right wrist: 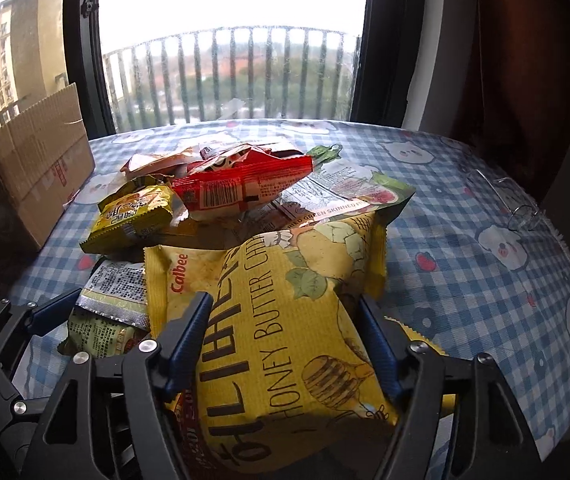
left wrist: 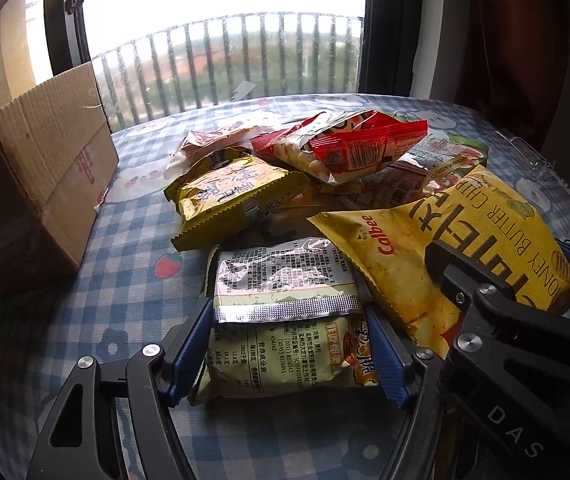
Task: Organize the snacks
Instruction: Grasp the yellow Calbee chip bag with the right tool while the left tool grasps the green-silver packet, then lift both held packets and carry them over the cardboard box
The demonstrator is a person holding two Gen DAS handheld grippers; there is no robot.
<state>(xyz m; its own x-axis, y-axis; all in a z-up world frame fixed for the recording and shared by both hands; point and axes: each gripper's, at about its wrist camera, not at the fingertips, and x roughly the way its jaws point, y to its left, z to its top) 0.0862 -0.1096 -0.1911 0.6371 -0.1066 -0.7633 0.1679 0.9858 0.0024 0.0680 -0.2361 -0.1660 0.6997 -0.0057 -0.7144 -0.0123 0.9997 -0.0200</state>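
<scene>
A pile of snack bags lies on the checked tablecloth. My left gripper (left wrist: pixel 287 340) is shut on a pale green and silver snack packet (left wrist: pixel 285 320), its blue pads pressing both sides. My right gripper (right wrist: pixel 285 344) is shut on the big yellow Calbee honey butter chips bag (right wrist: pixel 285 340), which also shows in the left wrist view (left wrist: pixel 445 248). The right gripper shows at the right edge of the left wrist view (left wrist: pixel 525 320). Behind lie a small yellow packet (left wrist: pixel 229 200), a red packet (left wrist: pixel 345 148) and a green fig bag (right wrist: pixel 349 196).
An open cardboard box (left wrist: pixel 37 176) stands at the table's left, near the window. A clear wire-like object (right wrist: pixel 517 204) lies at the far right of the table. The window and balcony railing are behind the table's far edge.
</scene>
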